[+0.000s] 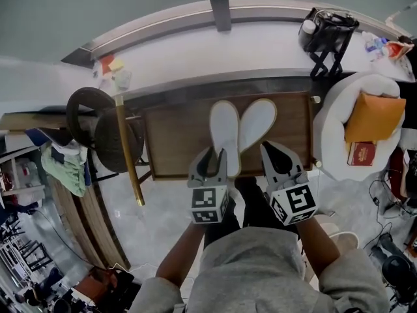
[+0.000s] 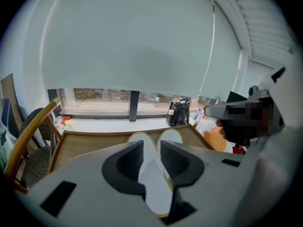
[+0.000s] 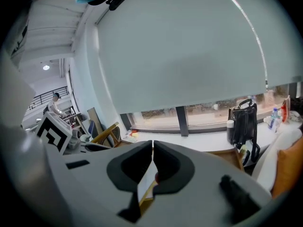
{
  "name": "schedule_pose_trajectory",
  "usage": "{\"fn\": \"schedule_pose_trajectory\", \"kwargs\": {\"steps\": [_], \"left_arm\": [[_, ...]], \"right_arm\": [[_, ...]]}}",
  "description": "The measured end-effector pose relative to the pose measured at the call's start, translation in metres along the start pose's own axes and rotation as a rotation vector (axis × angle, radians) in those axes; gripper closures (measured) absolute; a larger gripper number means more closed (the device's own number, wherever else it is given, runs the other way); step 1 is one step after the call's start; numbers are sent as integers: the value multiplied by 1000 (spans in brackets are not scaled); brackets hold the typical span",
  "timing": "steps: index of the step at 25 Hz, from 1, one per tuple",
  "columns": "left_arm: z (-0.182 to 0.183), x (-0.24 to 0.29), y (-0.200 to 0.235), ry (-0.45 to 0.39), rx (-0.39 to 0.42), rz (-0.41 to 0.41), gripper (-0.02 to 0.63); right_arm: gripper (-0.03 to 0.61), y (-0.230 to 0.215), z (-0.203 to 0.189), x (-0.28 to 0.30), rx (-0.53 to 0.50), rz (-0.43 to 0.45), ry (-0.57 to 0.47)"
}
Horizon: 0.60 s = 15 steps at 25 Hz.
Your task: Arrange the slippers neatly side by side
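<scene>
Two white slippers lie toes-away on the wooden table (image 1: 171,135), close together and splayed at the toes. The left slipper (image 1: 225,134) runs back between the jaws of my left gripper (image 1: 217,152). In the left gripper view those jaws (image 2: 151,148) stand apart, with the slipper's heel (image 2: 154,176) in the gap and the pads off it. The right slipper (image 1: 257,122) angles to the right. My right gripper (image 1: 264,147) is at its heel. In the right gripper view it (image 3: 153,148) is shut, and a thin white, tan-edged slipper edge (image 3: 146,186) is pinched low between the jaws.
A dark round chair (image 1: 104,130) and a slanting wooden pole (image 1: 129,155) stand at the table's left. A white armchair (image 1: 339,119) with an orange cushion (image 1: 374,116) is at the right. A black bag (image 1: 326,32) sits on the windowsill behind the table.
</scene>
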<state>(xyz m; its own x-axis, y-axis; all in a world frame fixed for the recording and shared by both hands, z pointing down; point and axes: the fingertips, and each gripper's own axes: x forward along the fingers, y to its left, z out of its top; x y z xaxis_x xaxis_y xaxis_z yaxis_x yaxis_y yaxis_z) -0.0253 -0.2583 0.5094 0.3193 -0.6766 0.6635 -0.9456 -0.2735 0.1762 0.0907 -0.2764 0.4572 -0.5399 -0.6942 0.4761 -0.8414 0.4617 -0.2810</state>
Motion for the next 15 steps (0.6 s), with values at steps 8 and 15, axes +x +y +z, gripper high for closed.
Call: {"fn": "schedule_pose_trajectory", "kwargs": {"steps": [8, 15], "left_arm": [[-26, 36, 2, 75, 69, 10, 472], [-52, 66, 7, 130, 123, 29, 458]], "right_arm": [[554, -13, -28, 22, 34, 30, 51], [554, -26, -40, 31, 56, 40, 70]]}}
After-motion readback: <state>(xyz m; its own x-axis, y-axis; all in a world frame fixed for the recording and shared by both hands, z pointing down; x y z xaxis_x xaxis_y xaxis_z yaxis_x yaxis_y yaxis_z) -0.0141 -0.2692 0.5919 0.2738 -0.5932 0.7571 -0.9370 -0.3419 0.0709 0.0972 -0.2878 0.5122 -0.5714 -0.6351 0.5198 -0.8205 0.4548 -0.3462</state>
